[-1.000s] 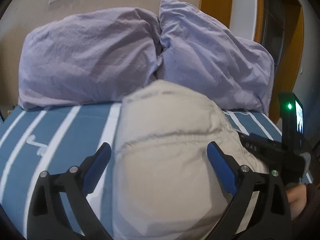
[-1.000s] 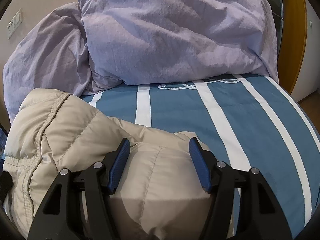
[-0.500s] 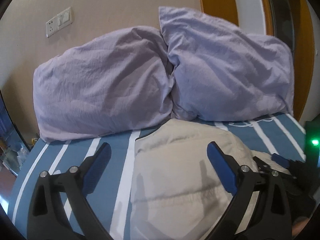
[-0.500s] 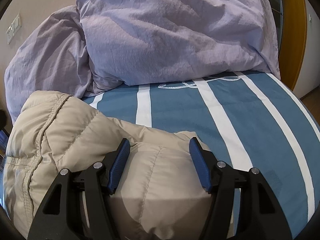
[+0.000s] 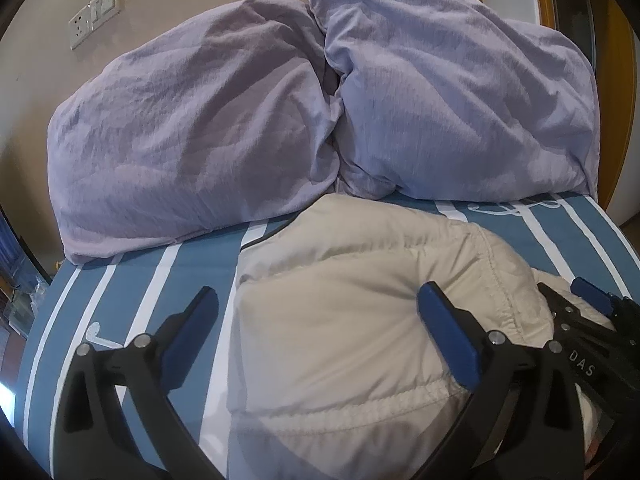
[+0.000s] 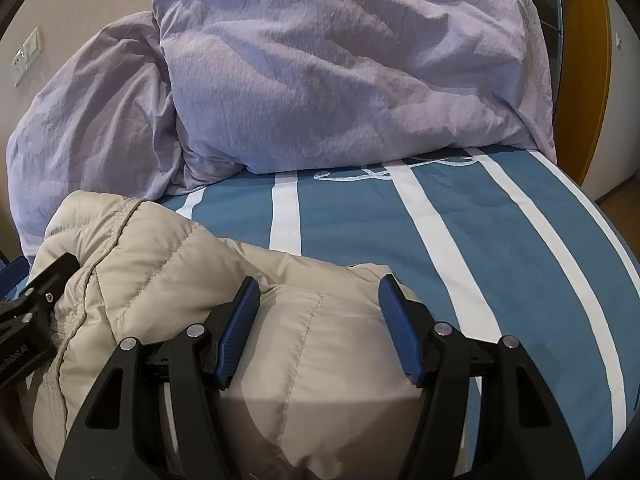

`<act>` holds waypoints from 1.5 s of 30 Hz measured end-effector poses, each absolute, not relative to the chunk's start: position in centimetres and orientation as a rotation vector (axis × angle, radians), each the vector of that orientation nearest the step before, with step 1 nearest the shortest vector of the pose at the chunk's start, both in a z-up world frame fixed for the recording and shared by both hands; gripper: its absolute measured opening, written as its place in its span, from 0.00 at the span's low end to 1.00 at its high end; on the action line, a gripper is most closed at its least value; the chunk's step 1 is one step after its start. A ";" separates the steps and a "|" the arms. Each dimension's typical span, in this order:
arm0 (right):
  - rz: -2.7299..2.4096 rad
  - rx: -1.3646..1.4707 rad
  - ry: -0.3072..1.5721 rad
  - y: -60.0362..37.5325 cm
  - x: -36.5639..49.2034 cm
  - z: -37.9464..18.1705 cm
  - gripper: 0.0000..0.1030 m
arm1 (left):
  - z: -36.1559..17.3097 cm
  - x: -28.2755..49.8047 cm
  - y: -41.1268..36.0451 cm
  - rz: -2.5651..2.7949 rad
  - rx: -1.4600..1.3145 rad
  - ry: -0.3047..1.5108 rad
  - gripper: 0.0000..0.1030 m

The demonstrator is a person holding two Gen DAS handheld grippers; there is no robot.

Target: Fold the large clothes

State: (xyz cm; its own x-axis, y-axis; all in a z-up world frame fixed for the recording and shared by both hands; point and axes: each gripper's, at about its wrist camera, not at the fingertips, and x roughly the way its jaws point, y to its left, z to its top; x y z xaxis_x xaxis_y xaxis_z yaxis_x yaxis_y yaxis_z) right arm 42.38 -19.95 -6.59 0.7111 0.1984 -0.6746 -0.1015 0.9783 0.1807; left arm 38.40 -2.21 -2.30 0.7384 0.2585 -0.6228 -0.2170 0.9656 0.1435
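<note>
Far left, at nine o'clock in the left wrist view, the striped bedspread (image 5: 132,276) runs blue and white toward the wall, a socket plate (image 5: 94,14) up at eleven. Next along, the left gripper (image 5: 316,328) hangs with its jaws wide apart, nothing pinched: the left pad over bare stripes, the right pad just over the padded cloth, whether touching I cannot tell. Between and beyond them, from the centre down to six o'clock, lies the beige puffer jacket (image 5: 340,320), bundled on the bedspread. Above it at twelve, two lilac pillows (image 5: 208,132) lean against the wall, touching each other.

Moving right, at three o'clock of that view, the right gripper (image 5: 576,308) sits on the jacket's far side. From its own camera, the right gripper (image 6: 320,320) has a fat fold of jacket (image 6: 312,360) filling the gap between its blue pads (image 6: 240,328), jaws half-spread and pressing on the padding from both sides. At two o'clock the bedspread (image 6: 500,260) lies flat; at twelve, the big pillow (image 6: 340,64).
</note>
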 end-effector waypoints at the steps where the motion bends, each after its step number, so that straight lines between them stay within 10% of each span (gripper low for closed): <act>1: 0.165 0.133 0.763 -19.9 42.4 -6.6 0.62 | -2.4 38.5 -2.2 0.259 0.061 0.695 0.98; 28: 0.199 0.151 0.815 -20.4 43.1 -6.4 0.63 | -3.4 39.4 -0.8 0.232 -0.010 0.754 0.98; 33: 0.206 0.162 0.800 -23.3 40.8 -4.3 0.94 | -1.7 36.0 1.0 0.182 -0.107 0.751 0.98; 45: 0.460 0.448 1.008 -29.2 37.8 -6.4 0.99 | -2.1 30.0 6.0 0.074 -0.348 0.839 0.98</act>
